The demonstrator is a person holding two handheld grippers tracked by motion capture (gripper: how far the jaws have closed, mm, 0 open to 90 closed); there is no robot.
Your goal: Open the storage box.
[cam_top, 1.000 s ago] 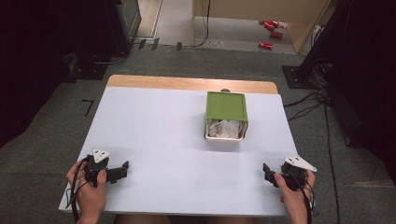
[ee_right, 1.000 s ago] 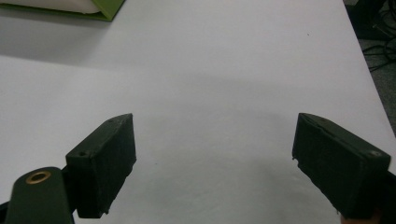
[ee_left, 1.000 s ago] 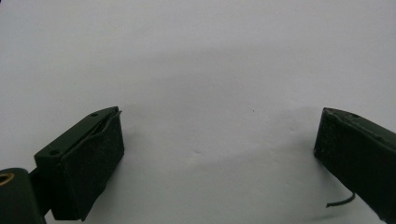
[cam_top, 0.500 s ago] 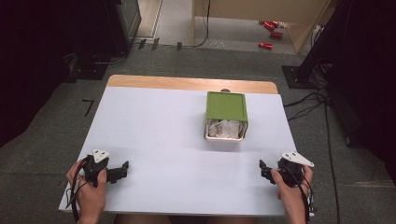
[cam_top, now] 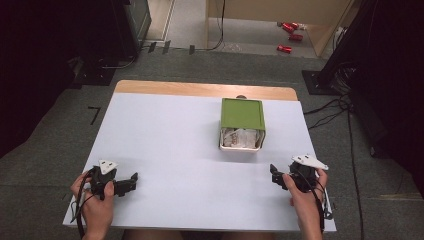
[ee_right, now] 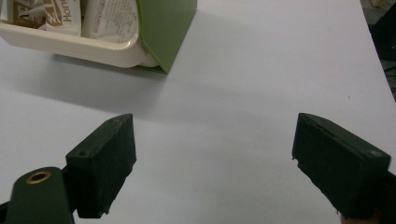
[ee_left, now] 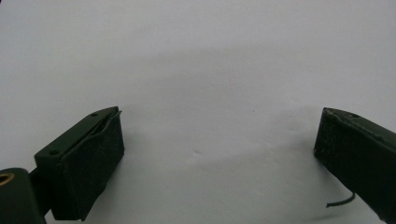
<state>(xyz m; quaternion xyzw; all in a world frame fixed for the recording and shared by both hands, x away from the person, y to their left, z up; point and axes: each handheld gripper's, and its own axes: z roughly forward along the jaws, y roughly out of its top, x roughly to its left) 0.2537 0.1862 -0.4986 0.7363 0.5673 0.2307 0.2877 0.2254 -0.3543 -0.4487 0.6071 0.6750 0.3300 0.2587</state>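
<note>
A packet (ee_right: 63, 16) in the green box (ee_right: 166, 28) reads "Hone"

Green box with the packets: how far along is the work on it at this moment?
Nothing looks done yet. The green box lies on its side on the white table, packets inside its cream tray. Both tongs are open and empty: the left tongs rest far off, the right tongs point toward the box. Reaching and handling remain.

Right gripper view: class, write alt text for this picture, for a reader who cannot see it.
The right gripper has its two black jaws wide apart over a white table, holding nothing. Beyond them, at upper left, a cream tray with a green lid holds printed packets.
</note>
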